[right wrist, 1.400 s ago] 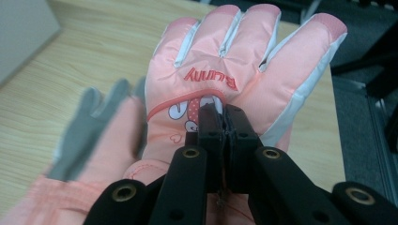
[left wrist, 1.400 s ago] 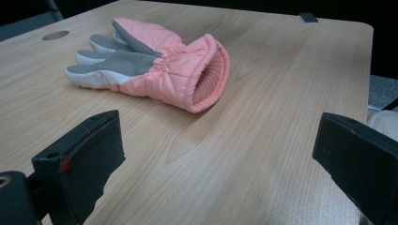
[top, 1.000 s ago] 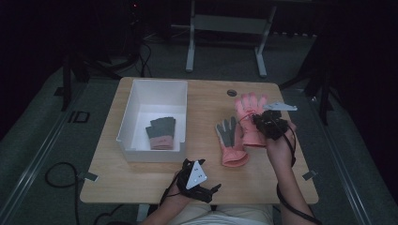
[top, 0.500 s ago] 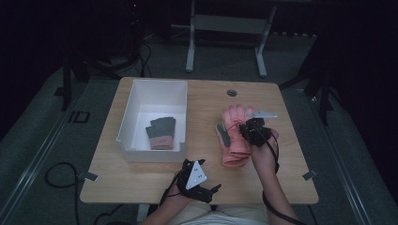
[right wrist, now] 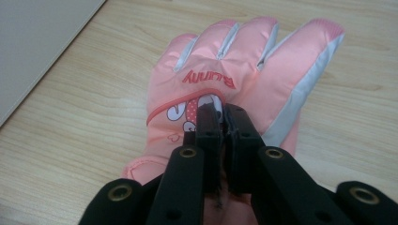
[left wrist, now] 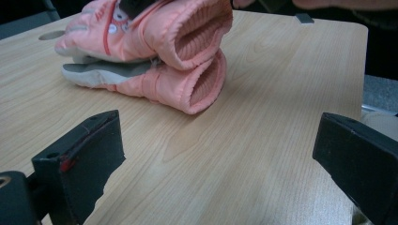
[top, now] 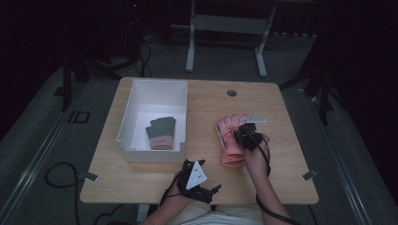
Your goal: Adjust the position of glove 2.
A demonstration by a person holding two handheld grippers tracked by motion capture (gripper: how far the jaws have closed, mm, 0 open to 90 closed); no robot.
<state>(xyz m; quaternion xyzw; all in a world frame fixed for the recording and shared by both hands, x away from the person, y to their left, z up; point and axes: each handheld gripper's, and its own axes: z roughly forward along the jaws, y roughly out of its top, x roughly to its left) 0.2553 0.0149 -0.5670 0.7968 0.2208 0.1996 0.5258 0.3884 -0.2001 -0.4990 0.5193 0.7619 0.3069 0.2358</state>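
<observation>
On the pale wood-grain worktop, the landmark is the white rectangular plastic bin, which stands on the left half. Inside it, toward its near right corner, lies a folded pair of dark grey gloves with pink cuffs; any print on them is too small to read.

Right of the bin and nearer the person, at the front edge of the worktop, the left hand-held gripper rests with its grey three-cornered plate on top. In the left gripper view its two black jaws stand wide apart with bare wood between them, so it is released and holds nothing.

Farther right of the bin, well apart from it, lie the salmon-pink padded ski gloves with grey trim, one stacked on the other. From the left gripper view the two ribbed cuffs open toward the camera, the upper one resting on the lower.

The right hand-held gripper sits on top of this stack, farthest from the bin. In the right gripper view its jaws are clenched almost together, pinching a small fold of the upper glove's back, just below the red stitched word "Bunny", which reads upside down from this camera. Under the word, partly hidden by the jaw tips, is a white cartoon patch with a red spotted part.

A small round hole marks the worktop beyond the gloves, right of the bin's far corner.
</observation>
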